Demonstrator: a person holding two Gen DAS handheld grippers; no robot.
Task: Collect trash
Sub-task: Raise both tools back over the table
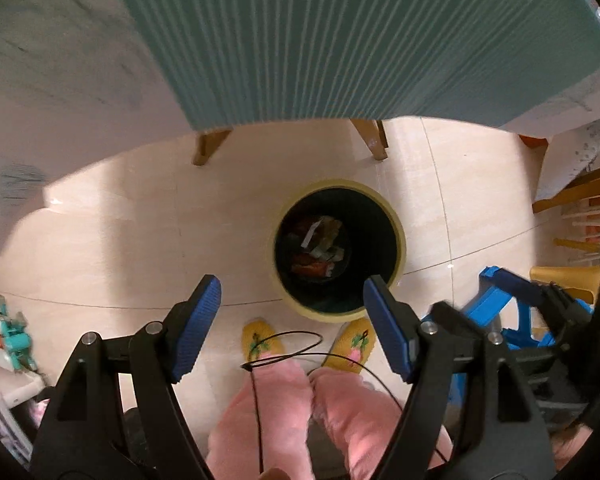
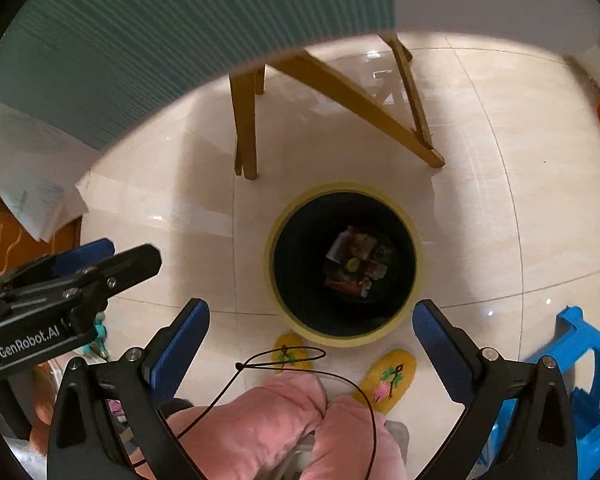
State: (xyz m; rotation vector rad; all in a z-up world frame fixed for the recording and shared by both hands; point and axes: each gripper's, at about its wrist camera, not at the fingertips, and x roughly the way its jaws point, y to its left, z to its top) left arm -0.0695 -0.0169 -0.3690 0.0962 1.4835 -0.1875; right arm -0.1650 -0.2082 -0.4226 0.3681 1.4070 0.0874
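Both grippers point down at the floor (image 2: 500, 140) over a round bin (image 1: 396, 222), yellow rim, dark inside. Left gripper (image 1: 292, 330): jaws apart, blue pads spread, nothing between them; the bin's near rim lies in the gap as seen from its own camera. Right gripper (image 2: 310, 346): jaws wide apart, also empty; the bin sits between and beyond its tips. In the right wrist view the left gripper shows at the left edge, black body with white lettering, well clear of the bin. Trash (image 2: 356, 264) lies at the bottom of the bin: crumpled wrappers, red, white and brownish pieces, one small yellow item; details too small to tell. Same heap in the left view (image 1: 318, 250). Just on the near side of the bin stand two yellow slippers (image 2: 388, 376) with flower patterns, pink trousers (image 2: 260, 424) above them. A thin black cord (image 2: 284, 360) loops across in front of the legs. Beyond the bin: wooden table legs (image 2: 246, 120) under a teal ribbed cloth (image 1: 340, 40). A blue plastic stool (image 2: 580, 380) stands to the right.
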